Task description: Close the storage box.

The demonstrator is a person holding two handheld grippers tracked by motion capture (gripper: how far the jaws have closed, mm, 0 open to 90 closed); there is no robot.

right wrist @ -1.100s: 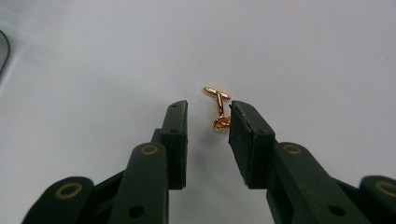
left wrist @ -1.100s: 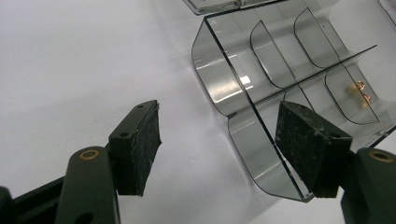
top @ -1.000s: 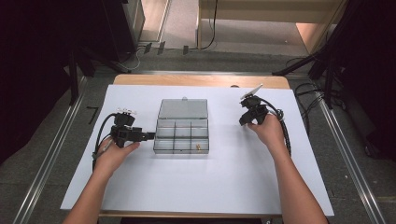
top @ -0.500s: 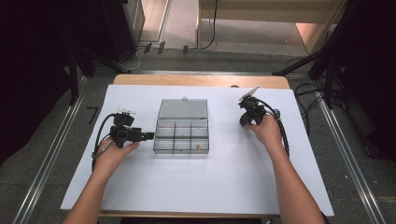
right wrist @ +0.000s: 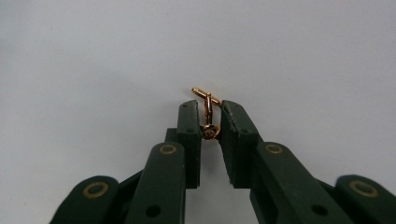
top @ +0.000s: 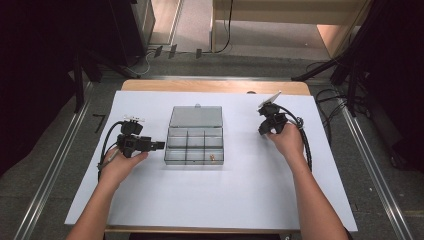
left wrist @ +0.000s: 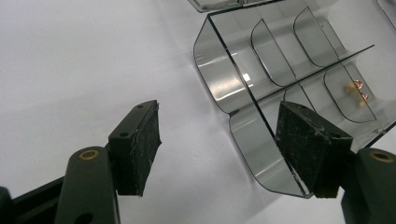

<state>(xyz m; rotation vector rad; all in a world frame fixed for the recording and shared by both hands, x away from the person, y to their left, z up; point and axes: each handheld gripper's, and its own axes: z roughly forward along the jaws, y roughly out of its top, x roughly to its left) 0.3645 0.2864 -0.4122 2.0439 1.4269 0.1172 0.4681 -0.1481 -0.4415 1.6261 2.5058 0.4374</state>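
White table (top: 240, 200), clear compartment box (top: 195, 142)

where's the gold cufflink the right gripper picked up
The gold cufflink sits pinched between the right gripper jaws, right of the clear organizer box.

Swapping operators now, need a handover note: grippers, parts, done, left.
Right gripper: jaws shut on a gold cufflink, over the white table, right of the box.
Left gripper: jaws open, holding nothing, at the left end of the box; one pad looks close to or against its corner wall, contact unclear.
Box: clear, compartmented, lid open and lying flat behind it. Another gold cufflink already lies in a front compartment.
Done: one piece in the box, another picked up.
Left: probably carry the held cufflink into the box, release, then close the lid.
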